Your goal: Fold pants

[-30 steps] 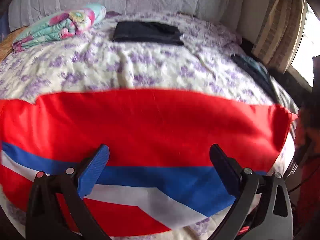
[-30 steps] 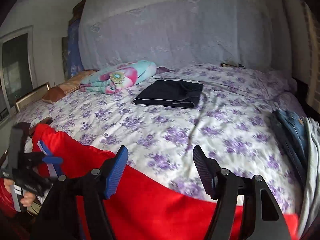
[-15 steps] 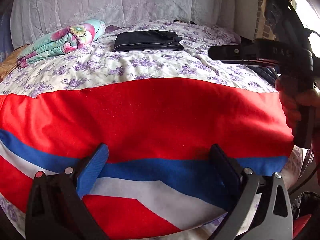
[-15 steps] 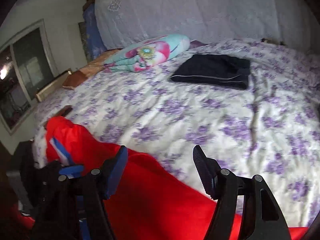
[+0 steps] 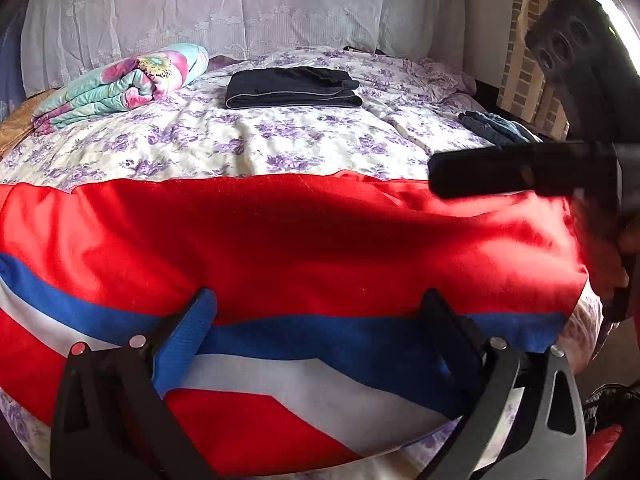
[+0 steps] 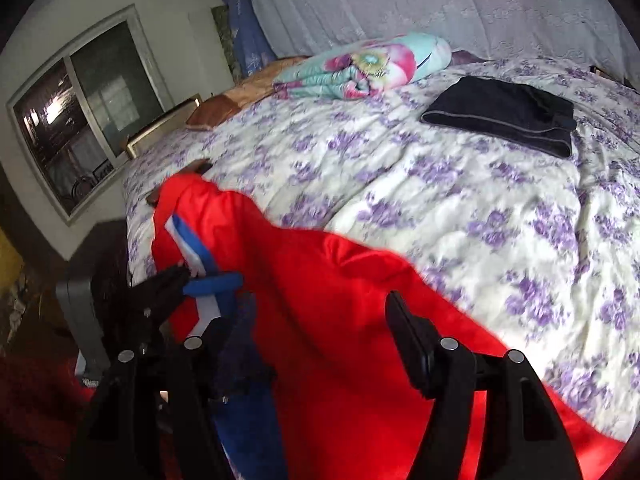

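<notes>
pants [image 5: 288, 240], red with a blue and white stripe, lie flat across the near edge of the bed [image 5: 280, 140] in my left wrist view, spread full width so i judge both ends can be picked up for a fold. my left gripper [image 5: 320, 312] hangs just above the striped part, angled down at the cloth, jaws wide with nothing pinched; the blue pads float over the fabric, not on it. at the right, my right gripper [image 5: 520, 176] reaches in level over the pants' right end, a hand [image 5: 608, 264] wrapped on its handle. a folded dark garment [image 5: 292, 88] sits far back beside a floral rolled blanket [image 5: 120, 84], likely stacked there out of the way, and a denim pile [image 5: 492, 128] lies at the right edge.

from my right wrist view the same pants [image 6: 340, 300] run from the near foreground off to the far left corner of the bed [image 6: 440, 200]. my right gripper [image 6: 316, 320] tilts down over the red cloth, jaws fairly wide and closing a little, cloth below them but nothing between the pads yet. my left gripper [image 6: 200, 284] shows at the left, low over the stripe. dark garment [image 6: 504, 116] and blanket [image 6: 360, 64] sit well beyond.
</notes>
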{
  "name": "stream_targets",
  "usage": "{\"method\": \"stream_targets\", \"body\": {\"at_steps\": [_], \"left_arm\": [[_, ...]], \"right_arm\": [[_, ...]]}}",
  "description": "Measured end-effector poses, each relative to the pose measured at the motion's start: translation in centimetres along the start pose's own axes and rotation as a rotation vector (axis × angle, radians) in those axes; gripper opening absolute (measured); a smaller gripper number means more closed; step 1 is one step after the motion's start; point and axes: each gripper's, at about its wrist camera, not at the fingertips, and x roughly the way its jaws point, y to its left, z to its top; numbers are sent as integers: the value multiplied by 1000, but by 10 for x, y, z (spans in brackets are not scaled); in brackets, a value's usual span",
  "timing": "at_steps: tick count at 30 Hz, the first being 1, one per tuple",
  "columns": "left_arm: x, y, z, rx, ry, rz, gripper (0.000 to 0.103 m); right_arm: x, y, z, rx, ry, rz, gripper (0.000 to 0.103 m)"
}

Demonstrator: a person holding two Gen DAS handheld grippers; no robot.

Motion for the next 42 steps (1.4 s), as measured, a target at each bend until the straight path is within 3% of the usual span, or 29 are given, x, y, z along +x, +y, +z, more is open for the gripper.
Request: {"method": "stream_targets", "body": {"at_steps": [1, 3, 6, 10, 18, 22, 25, 28, 33, 35, 37, 42], "left_arm": [[0, 0, 0, 1, 1, 1, 99], [0, 0, 0, 2, 1, 2, 99], [-1, -1, 0, 2, -1, 2, 99], [-2, 1, -1, -5, -9, -8, 99], [-2, 1, -1, -16, -15, -16, 99], [-2, 1, 0, -16, -16, -16, 99], [-2, 1, 0, -17, -17, -17, 99], [-2, 1, 0, -20, -18, -17, 99], [-2, 1, 1, -19, -15, -13, 99], [-2, 0, 1, -17, -14, -11, 99], [-2, 0, 1, -17, -15, -12, 99], [-2, 1, 2, -23, -18, -17, 99]], "right_arm": [[4, -4, 9, 21, -15, 5, 64], [22, -16, 24, 69, -3, 13, 41], [55, -30, 26, 174, 82, 89, 27], [74, -24, 7, 175, 144, 81, 26], [90, 1, 10, 81, 164, 26, 27], [88, 1, 12, 95, 133, 56, 27], [73, -8, 15, 163, 69, 155, 27], [74, -21, 24, 244, 47, 201, 27], [86, -61, 36, 421, -19, 224, 26], [82, -80, 37, 468, -71, 160, 26], [76, -94, 34, 513, -73, 158, 27], [66, -54, 31, 254, 13, 77, 27]]}}
